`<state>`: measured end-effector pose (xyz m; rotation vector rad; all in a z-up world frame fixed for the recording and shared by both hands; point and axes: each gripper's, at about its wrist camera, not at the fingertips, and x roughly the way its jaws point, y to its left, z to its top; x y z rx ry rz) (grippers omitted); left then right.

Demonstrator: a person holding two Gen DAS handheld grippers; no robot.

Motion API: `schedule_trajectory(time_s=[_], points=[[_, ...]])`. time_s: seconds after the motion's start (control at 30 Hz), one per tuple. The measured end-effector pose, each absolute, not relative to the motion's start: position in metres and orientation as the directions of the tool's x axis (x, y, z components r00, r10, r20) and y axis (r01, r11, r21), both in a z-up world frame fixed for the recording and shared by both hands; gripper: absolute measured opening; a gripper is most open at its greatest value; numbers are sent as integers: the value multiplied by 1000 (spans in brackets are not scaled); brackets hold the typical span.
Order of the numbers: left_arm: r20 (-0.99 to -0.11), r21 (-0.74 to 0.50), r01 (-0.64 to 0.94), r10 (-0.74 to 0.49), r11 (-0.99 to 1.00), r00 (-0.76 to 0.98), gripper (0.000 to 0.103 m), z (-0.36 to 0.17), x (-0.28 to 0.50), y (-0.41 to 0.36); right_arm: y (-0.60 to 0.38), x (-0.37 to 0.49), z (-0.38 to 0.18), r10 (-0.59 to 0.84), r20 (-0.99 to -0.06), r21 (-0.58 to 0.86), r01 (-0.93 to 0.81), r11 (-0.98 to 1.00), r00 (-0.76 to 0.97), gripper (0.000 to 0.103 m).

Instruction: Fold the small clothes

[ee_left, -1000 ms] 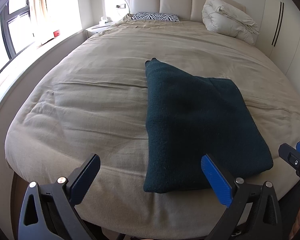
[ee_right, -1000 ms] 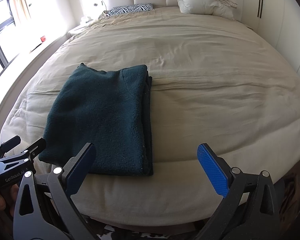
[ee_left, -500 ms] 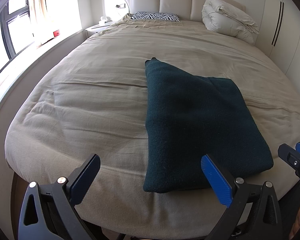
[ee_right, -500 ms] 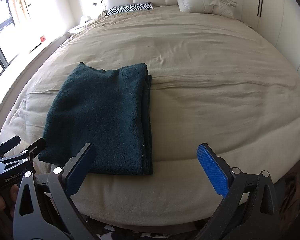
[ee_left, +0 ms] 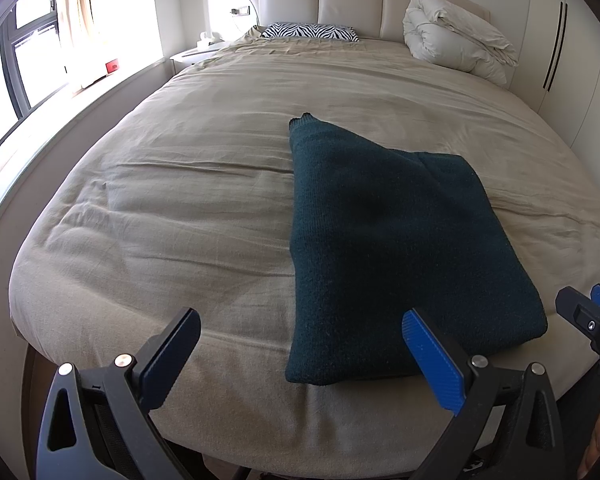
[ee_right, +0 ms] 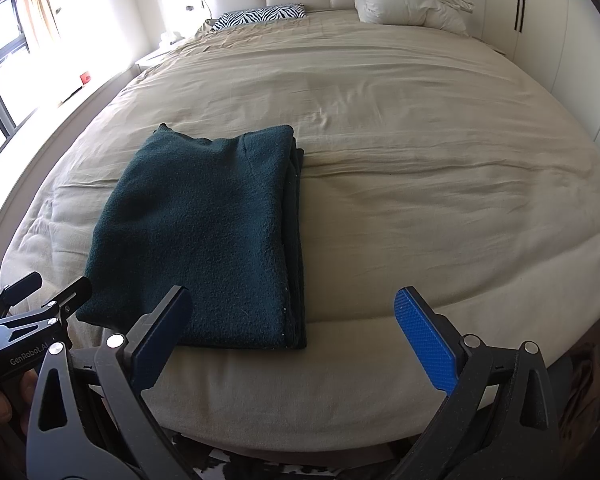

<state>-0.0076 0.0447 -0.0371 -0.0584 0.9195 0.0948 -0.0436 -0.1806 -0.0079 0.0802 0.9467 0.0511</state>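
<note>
Dark green knit, a folded garment [ee_left: 396,252], lying on the beige bed [ee_left: 172,208] near the foot edge. Left wrist view: left gripper [ee_left: 300,356] held off the edge, fingers [ee_left: 432,364] spread wide, nothing between them. Garment ahead and to the right, near edge just beyond the right-hand finger; long axis running away toward the headboard. Right gripper [ee_left: 592,312] visible at the frame's right margin, beside the garment's near right corner.

Right wrist view: right gripper [ee_right: 300,340] likewise spread and empty. Folded garment [ee_right: 204,236] ahead and to the left, stacked layer edges along its right side. Left gripper [ee_right: 46,290] low left, close to the near left corner.

Judged equally near; each gripper flanking one near corner.
</note>
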Motion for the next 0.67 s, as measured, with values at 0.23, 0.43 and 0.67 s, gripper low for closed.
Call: schedule_trajectory(time_s=[0.23,0.43,0.67], points=[[-799,-15,-100,48,995,600,103,-41,-7,46,-180,-44,-9,80,-810,93,-7,996,581,103],[-799,-11,-100,51,995,599,103,-40,-6,47,-180,-44,-9,81,-810,94,-8,996,581,103],[-797,-8,-93,50,996,601,103,-41,-6,48,-179,-44,-11,81,-812,96,-5,995,578,103]])
